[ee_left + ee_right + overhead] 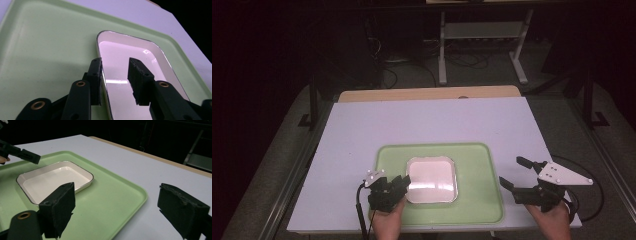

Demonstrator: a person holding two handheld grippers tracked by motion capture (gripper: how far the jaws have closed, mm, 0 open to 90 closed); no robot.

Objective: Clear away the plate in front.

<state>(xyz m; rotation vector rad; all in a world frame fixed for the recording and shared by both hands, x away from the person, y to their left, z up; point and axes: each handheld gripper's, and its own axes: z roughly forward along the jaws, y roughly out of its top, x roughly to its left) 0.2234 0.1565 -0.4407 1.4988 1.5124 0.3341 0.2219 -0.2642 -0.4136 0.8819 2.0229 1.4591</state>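
Left gripper view: the left gripper [115, 75] straddles the near-left rim of the white dish [130, 57], one jaw outside on the green tray [37, 50], one inside over the basin, parted and not pinching the rim. In the high view, the dish sits near the tray's middle, roughly square with rounded corners, opening upward, no clear long axis. The right gripper [515, 172] hovers wide open just beside the tray's right edge, over the white tabletop [362, 130]. Beyond the table stands a dim metal frame [482, 35].
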